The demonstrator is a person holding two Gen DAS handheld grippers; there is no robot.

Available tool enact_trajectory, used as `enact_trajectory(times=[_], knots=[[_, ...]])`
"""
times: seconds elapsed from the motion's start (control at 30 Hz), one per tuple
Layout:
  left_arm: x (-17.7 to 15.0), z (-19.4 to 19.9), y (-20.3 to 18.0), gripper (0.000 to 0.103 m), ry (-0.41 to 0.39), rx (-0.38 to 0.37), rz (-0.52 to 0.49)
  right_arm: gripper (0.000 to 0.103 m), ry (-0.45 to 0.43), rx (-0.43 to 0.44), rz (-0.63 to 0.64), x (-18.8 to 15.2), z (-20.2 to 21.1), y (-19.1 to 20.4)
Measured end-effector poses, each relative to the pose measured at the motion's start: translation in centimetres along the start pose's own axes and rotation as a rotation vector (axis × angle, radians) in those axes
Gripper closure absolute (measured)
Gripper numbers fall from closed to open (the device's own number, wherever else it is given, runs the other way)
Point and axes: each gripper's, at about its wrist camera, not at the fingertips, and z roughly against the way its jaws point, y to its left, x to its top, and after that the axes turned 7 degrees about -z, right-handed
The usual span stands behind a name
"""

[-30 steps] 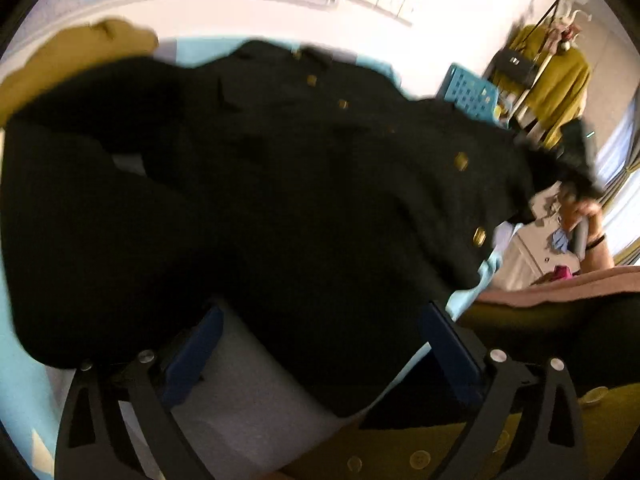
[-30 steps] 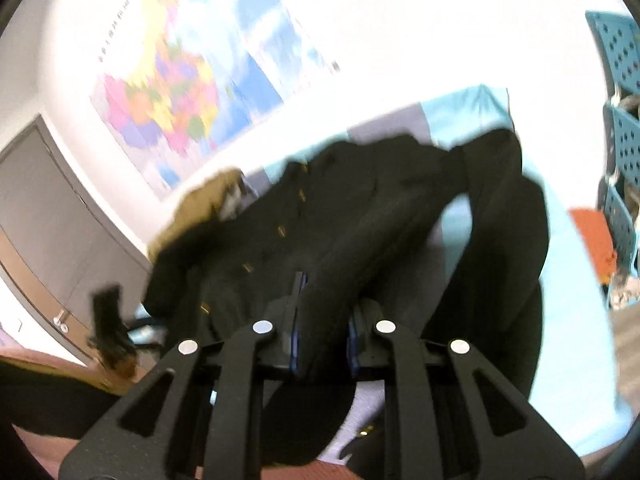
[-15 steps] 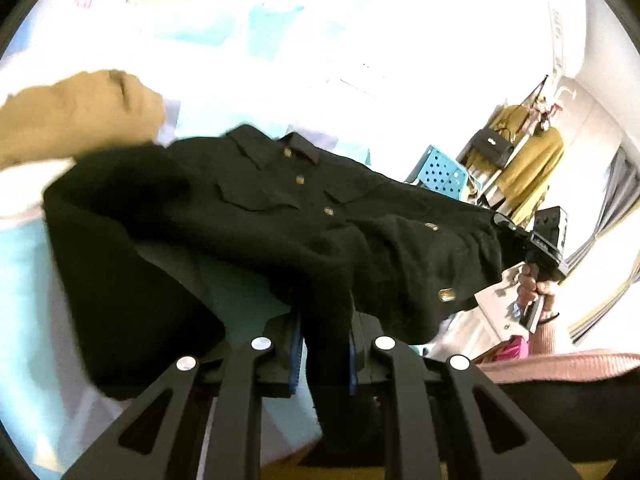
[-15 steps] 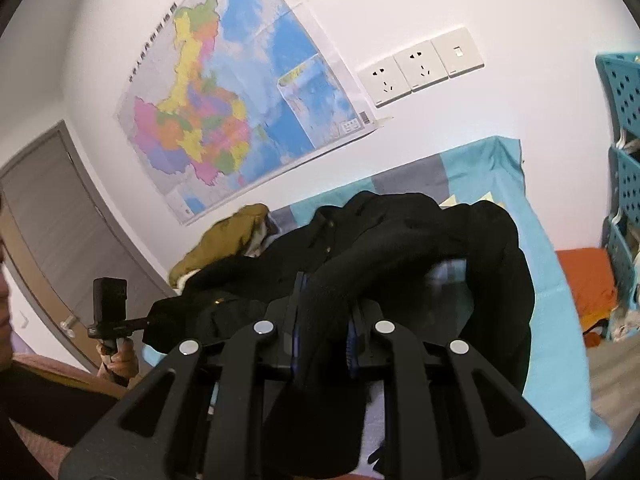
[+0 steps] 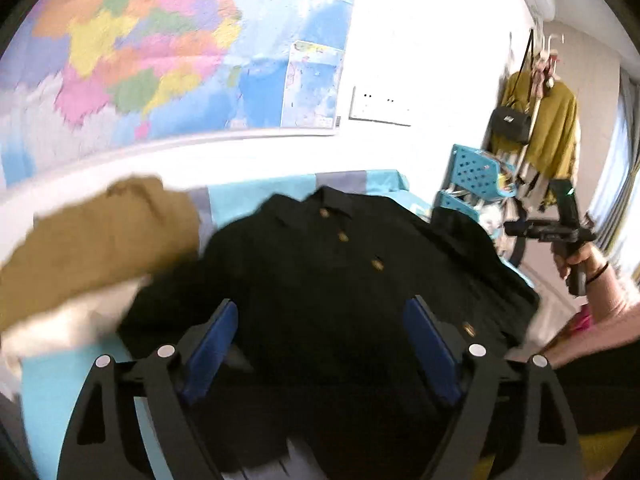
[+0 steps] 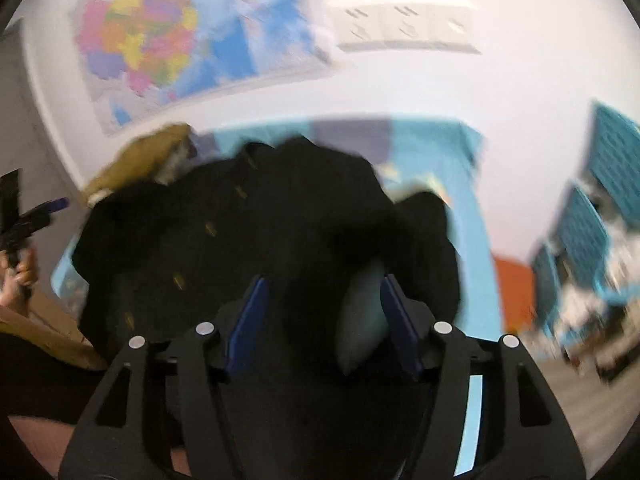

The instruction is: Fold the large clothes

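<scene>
A black button-up jacket (image 5: 340, 264) with gold buttons lies on the light blue bed (image 5: 60, 392), collar toward the wall. My left gripper (image 5: 320, 340) is open just above its lower part, blue pads apart, holding nothing. In the right wrist view the jacket (image 6: 224, 240) lies bunched, one sleeve folded over at the right. My right gripper (image 6: 324, 320) is open over the fabric, jaws spread with black cloth between them but not clamped. My right gripper also shows in the left wrist view (image 5: 560, 228), held off the bed's right side.
A mustard-brown garment (image 5: 96, 232) lies on the bed left of the jacket. A map (image 5: 160, 48) and wall sockets (image 5: 380, 108) are on the wall behind. Blue crates (image 5: 476, 176) and a coat rack with a yellow coat (image 5: 552, 124) stand at the right. An orange object (image 6: 516, 292) lies beside the bed.
Both grippers were shut on the jacket half a second ago and have now opened. The jacket has dropped back onto the bed. Both views are blurred by motion.
</scene>
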Motion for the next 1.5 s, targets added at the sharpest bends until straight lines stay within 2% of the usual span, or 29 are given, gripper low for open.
enact_trajectory(times=[0.1, 0.17, 0.23, 0.3, 0.4, 0.5, 0.53, 0.57, 0.6, 0.63, 0.67, 0.7, 0.73, 0.93, 1.03, 1.1, 1.17, 1.23, 1.27, 1.3, 1.33, 1.43, 1.47, 1.5], knots=[[3.5, -5.6, -0.3, 0.020, 0.044, 0.029, -0.014, 0.045, -0.013, 0.012, 0.082, 3.8, -5.0, 1.9], [5.4, -10.9, 0.5, 0.020, 0.113, 0.045, 0.001, 0.044, 0.006, -0.008, 0.098, 5.8, -8.8, 2.5], [6.1, -15.5, 1.6, 0.022, 0.166, 0.069, 0.007, 0.044, 0.062, 0.003, 0.101, 7.9, -13.7, 2.8], [7.5, -20.1, 2.2, 0.022, 0.216, 0.058, 0.041, 0.044, 0.123, -0.007, 0.122, 9.4, -18.3, 3.6], [8.2, -25.9, 2.7, 0.023, 0.278, 0.031, 0.074, 0.045, 0.205, -0.024, 0.159, 10.4, -23.3, 4.8], [8.5, -29.9, 2.3, 0.023, 0.360, 0.098, 0.038, 0.047, 0.262, -0.067, 0.206, 9.9, -26.2, 5.1], [8.3, -31.2, 2.1, 0.026, 0.395, 0.117, 0.006, 0.050, 0.276, -0.058, 0.211, 9.7, -26.9, 5.0], [8.0, -32.2, 2.2, 0.043, 0.421, 0.121, -0.007, 0.067, 0.281, -0.052, 0.219, 9.7, -27.4, 5.0], [8.1, -32.9, 2.2, 0.056, 0.432, 0.116, -0.003, 0.092, 0.277, -0.048, 0.230, 9.6, -27.4, 5.1], [8.2, -33.5, 2.4, 0.070, 0.438, 0.120, -0.001, 0.099, 0.255, -0.060, 0.251, 9.8, -27.3, 5.4], [8.4, -33.8, 2.5, 0.082, 0.433, 0.135, -0.009, 0.099, 0.244, -0.061, 0.252, 10.1, -27.1, 5.5], [8.8, -34.0, 2.6, 0.088, 0.428, 0.143, -0.018, 0.099, 0.229, -0.054, 0.258, 10.4, -26.6, 5.6], [9.3, -34.1, 2.7, 0.098, 0.423, 0.160, -0.021, 0.100, 0.206, -0.066, 0.271, 10.9, -26.2, 5.8], [13.3, -35.3, 3.6, 0.100, 0.370, 0.257, -0.056, 0.100, 0.149, -0.097, 0.236, 14.3, -26.4, 5.6], [14.3, -35.4, 5.2, 0.100, 0.356, 0.280, -0.007, 0.100, 0.117, -0.104, 0.184, 15.8, -27.3, 4.9], [14.3, -36.0, 6.6, 0.100, 0.370, 0.298, 0.028, 0.100, 0.131, -0.125, 0.182, 15.6, -28.7, 4.5], [13.7, -35.8, 7.0, 0.095, 0.387, 0.287, 0.036, 0.098, 0.196, -0.127, 0.148, 14.8, -30.4, 3.8], [13.3, -34.5, 6.5, 0.088, 0.370, 0.288, -0.002, 0.091, 0.199, -0.139, 0.161, 14.4, -30.2, 3.7], [13.0, -33.2, 6.0, 0.083, 0.362, 0.293, -0.029, 0.081, 0.189, -0.144, 0.154, 14.4, -29.5, 3.6], [12.6, -31.9, 5.7, 0.082, 0.347, 0.293, -0.049, 0.068, 0.175, -0.128, 0.141, 14.5, -28.1, 3.4], [12.2, -30.3, 5.2, 0.078, 0.320, 0.288, -0.070, 0.061, 0.161, -0.098, 0.132, 14.4, -26.5, 3.3], [10.8, -24.7, 3.9, 0.064, 0.249, 0.239, -0.113, 0.058, 0.119, 0.015, 0.188, 12.9, -20.4, 4.0], [9.8, -22.3, 3.4, 0.058, 0.223, 0.206, -0.123, 0.054, 0.117, 0.045, 0.205, 12.1, -18.8, 4.3], [9.1, -20.9, 2.9, 0.056, 0.214, 0.180, -0.133, 0.050, 0.127, 0.092, 0.236, 10.4, -16.3, 4.9]])
